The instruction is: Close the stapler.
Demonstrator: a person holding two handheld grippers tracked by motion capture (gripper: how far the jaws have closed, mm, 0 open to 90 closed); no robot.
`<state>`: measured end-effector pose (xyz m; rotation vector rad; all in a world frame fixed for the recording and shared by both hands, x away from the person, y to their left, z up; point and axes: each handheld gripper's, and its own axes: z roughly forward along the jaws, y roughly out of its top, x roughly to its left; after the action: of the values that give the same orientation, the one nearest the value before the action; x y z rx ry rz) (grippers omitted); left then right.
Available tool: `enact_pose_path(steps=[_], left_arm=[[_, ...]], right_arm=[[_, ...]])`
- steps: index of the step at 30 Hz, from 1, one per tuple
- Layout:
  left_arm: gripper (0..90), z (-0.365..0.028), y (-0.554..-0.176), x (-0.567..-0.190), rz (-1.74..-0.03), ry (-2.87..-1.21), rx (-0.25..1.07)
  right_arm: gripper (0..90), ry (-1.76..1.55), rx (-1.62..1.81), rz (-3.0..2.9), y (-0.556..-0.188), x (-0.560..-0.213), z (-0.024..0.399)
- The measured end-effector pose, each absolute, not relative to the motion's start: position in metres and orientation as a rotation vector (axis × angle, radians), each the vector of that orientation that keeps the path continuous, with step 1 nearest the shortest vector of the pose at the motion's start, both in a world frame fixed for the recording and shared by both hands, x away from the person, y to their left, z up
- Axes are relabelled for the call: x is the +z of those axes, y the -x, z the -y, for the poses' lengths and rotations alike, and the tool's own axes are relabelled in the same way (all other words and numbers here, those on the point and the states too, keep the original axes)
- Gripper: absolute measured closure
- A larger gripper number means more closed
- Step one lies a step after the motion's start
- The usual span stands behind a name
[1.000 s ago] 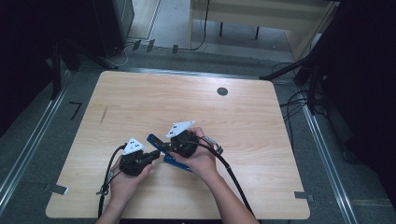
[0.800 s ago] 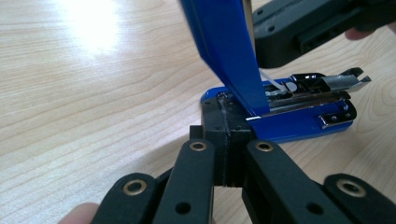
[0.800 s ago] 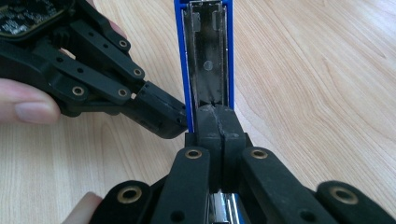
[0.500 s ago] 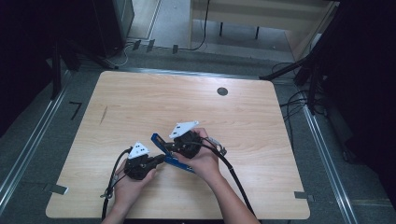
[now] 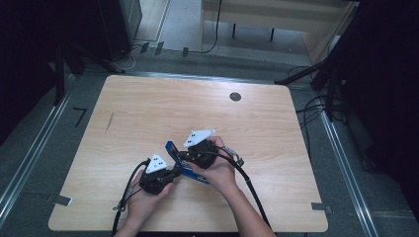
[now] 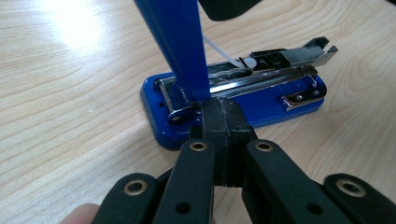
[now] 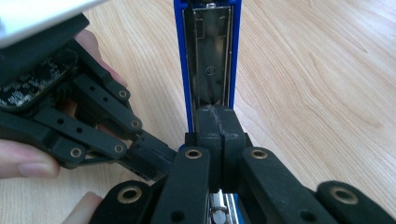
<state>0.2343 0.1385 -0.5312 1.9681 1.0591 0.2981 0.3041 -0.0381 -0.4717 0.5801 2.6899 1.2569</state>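
Note:
A blue stapler (image 5: pixel 193 174) lies on the wooden table (image 5: pixel 148 113) with its blue lid (image 6: pixel 180 42) swung up, which bares the metal staple rail (image 6: pixel 261 77) on the base (image 6: pixel 261 105). My left gripper (image 6: pixel 223 112) is shut, with its tips against the hinge end at the foot of the lid and nothing between them. From the high view it (image 5: pixel 174 173) comes in from the stapler's left. My right gripper (image 7: pixel 215 116) is also shut, with its tips at the lid's metal-lined inner channel (image 7: pixel 210 51). It sits at the stapler's far side (image 5: pixel 185 157).
A small dark round cap (image 5: pixel 235 97) sits in the tabletop at the far right. A black cable (image 5: pixel 249 185) trails from the right gripper to the near edge, and another (image 5: pixel 129 182) loops by the left hand. A dark scuff (image 5: pixel 109 122) marks the left of the table.
The left hand with its gripper has slid a little to the right, up against the stapler's hinge end. The right hand and the raised lid have stayed about where they were.

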Motion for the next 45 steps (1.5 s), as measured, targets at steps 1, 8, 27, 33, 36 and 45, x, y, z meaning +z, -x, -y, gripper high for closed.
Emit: enact_pose_path(steps=[1,8,27,33,36,45], left_arm=[[90.0,-0.137,-0.234,-0.531,-1.053,-1.981,0.307],[90.0,-0.130,-0.233,-0.532,-1.027,-2.020,0.344],[90.0,-0.126,-0.234,-0.533,-1.015,-2.047,0.329],[90.0,-0.126,-0.234,-0.533,-1.017,-2.040,0.321],[90.0,-0.126,-0.234,-0.533,-1.016,-2.042,0.318],[90.0,-0.126,-0.235,-0.533,-1.016,-2.043,0.317]], right_arm=[[90.0,-0.579,1.257,-2.689,-0.304,-0.472,0.038],[90.0,-0.585,1.255,-2.687,-0.303,-0.471,0.042],[90.0,-0.610,1.269,-2.672,-0.297,-0.473,0.058],[90.0,-0.614,1.274,-2.667,-0.297,-0.473,0.059],[90.0,-0.610,1.283,-2.661,-0.298,-0.472,0.060],[90.0,-0.636,1.329,-2.632,-0.299,-0.464,0.071]])
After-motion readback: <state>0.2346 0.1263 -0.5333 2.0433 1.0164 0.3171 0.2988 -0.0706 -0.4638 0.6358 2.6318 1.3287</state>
